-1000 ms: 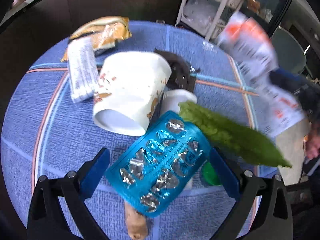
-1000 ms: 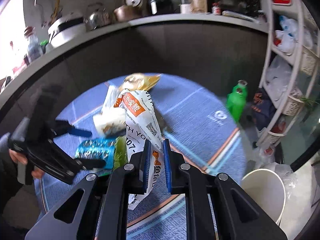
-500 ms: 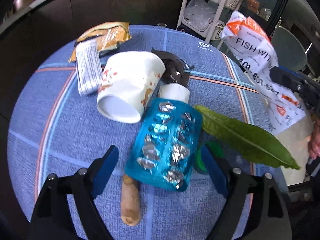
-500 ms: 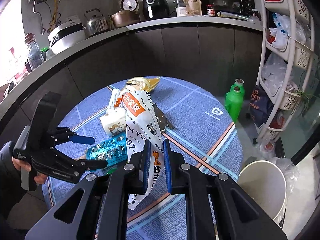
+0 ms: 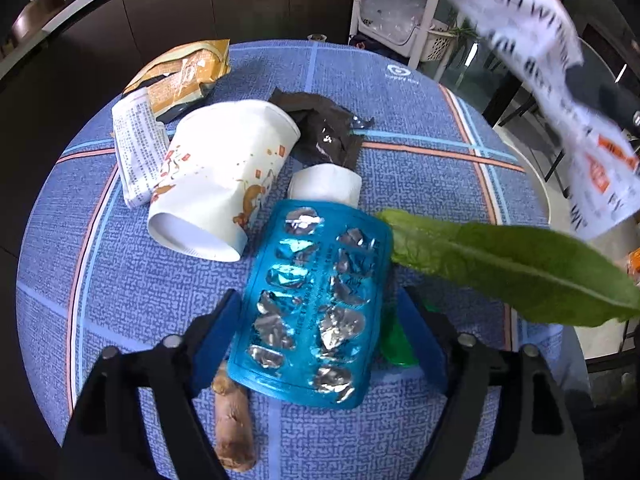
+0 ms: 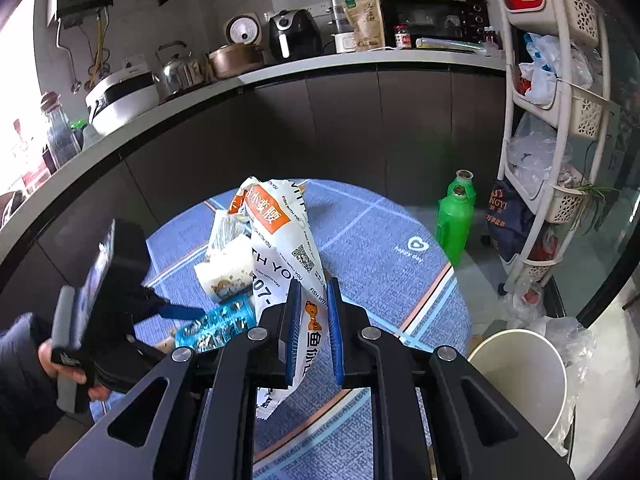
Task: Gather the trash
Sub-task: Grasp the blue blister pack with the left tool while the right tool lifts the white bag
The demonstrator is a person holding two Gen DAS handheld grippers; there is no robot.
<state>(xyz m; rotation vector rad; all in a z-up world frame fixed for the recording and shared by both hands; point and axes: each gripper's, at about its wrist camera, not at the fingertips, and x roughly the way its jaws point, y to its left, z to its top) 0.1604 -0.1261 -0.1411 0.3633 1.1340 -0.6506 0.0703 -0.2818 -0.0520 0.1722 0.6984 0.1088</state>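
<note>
A blue blister pack (image 5: 320, 240) of torn foil lies on the blue round table (image 5: 400, 92), partly over a ginger piece (image 5: 232, 420) and beside a green leaf (image 5: 500, 264). My left gripper (image 5: 319, 294) straddles the pack from above and its jaws are closing. The left pad is at the pack's edge, while a gap shows at the right pad. My right gripper (image 6: 314, 286) is shut on a white and orange fish snack wrapper (image 6: 280, 232), held above the table. The same wrapper (image 5: 560, 92) hangs blurred at the upper right of the left wrist view.
A tipped paper cup (image 5: 224, 184), a small white cup (image 5: 324, 188), a dark wrapper (image 5: 324, 128), a gold snack bag (image 5: 184, 72) and a printed white packet (image 5: 136, 148) lie behind the pack. A white bin (image 6: 520, 376) stands on the floor beside the table, with green bottles (image 6: 454, 224) and a shelf rack (image 6: 560, 120) beyond.
The left jaws have narrowed around the blister pack, which now lies straighter between them. The wrapper in the right gripper has stayed clamped, with the view tilting slightly.
</note>
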